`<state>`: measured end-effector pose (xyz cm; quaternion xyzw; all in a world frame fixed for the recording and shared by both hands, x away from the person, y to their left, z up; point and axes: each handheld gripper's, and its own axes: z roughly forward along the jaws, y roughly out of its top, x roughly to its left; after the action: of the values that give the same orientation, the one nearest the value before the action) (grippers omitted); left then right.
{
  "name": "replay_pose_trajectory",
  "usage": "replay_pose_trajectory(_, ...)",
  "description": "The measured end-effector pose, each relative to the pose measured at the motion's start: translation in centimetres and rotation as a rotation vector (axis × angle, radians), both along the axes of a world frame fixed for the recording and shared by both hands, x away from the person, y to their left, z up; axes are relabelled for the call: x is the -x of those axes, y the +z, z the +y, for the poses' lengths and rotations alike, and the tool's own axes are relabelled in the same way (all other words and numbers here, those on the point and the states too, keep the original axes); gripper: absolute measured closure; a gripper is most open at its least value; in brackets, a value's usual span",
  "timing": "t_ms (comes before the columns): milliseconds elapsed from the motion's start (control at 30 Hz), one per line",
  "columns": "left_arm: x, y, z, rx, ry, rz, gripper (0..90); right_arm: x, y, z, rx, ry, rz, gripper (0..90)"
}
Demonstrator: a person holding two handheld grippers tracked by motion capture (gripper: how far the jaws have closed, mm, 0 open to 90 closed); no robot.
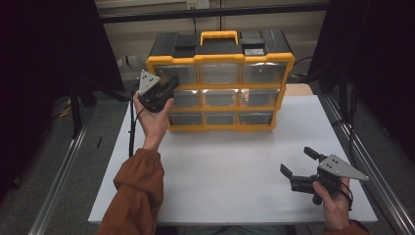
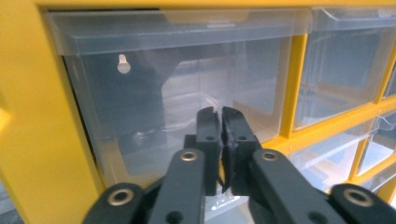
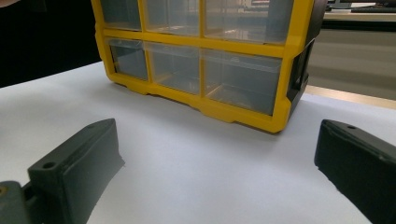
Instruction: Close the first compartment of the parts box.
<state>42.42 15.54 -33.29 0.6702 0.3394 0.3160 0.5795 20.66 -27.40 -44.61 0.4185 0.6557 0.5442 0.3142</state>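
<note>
A yellow and black drawer cabinet (image 1: 220, 58) with clear plastic drawers stands upright at the back of the white table (image 1: 220, 166). My left gripper (image 1: 172, 87) is raised in front of its top-left drawer (image 1: 177, 73). In the left gripper view the jaws of the left gripper (image 2: 220, 116) are shut together close to that drawer's clear front (image 2: 135, 93), with nothing seen between them. My right gripper (image 1: 297, 160) is held low over the table's front right, its jaws wide apart and empty. In the right gripper view the right gripper (image 3: 217, 140) faces the cabinet's lower drawers (image 3: 238, 77).
The cabinet has a yellow carry handle (image 1: 219, 35) on its black top. Metal rails (image 1: 58, 181) run along both sides of the table, and dark curtains (image 1: 49, 49) hang to the left and right. Bare white table lies between the cabinet and the front edge.
</note>
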Motion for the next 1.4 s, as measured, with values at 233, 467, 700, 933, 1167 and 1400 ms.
replay_pose_trajectory(233, 0.3, -0.5, 0.7, 0.006, 0.000, 0.024, 71.4, -0.1, 0.0, 0.0, 0.003, -0.011, 0.000, 0.1)
replay_pose_trajectory(467, 1.0, -1.0, 0.7, 0.018, 0.032, 0.028, 42.1, -0.1, 0.0, -0.1, 0.002, -0.015, 0.003, 0.1)
replay_pose_trajectory(700, 1.5, -1.4, 1.1, 0.018, 0.021, 0.004, 14.7, -0.1, -0.1, -0.1, 0.004, -0.014, 0.003, 0.1)
replay_pose_trajectory(933, 2.6, -1.7, 1.5, 0.023, 0.010, -0.014, 3.2, -0.1, -0.1, 0.0, 0.006, -0.011, 0.006, 0.1)
replay_pose_trajectory(1167, 3.5, -4.1, 2.0, 0.027, 0.012, 0.032, 2.0, -0.1, -0.1, 0.0, 0.007, -0.009, 0.008, 0.1)
replay_pose_trajectory(1400, 4.2, -6.5, 2.4, 0.003, 0.011, 0.065, 2.0, -0.2, -0.1, -0.1, 0.009, -0.011, 0.009, 0.1)
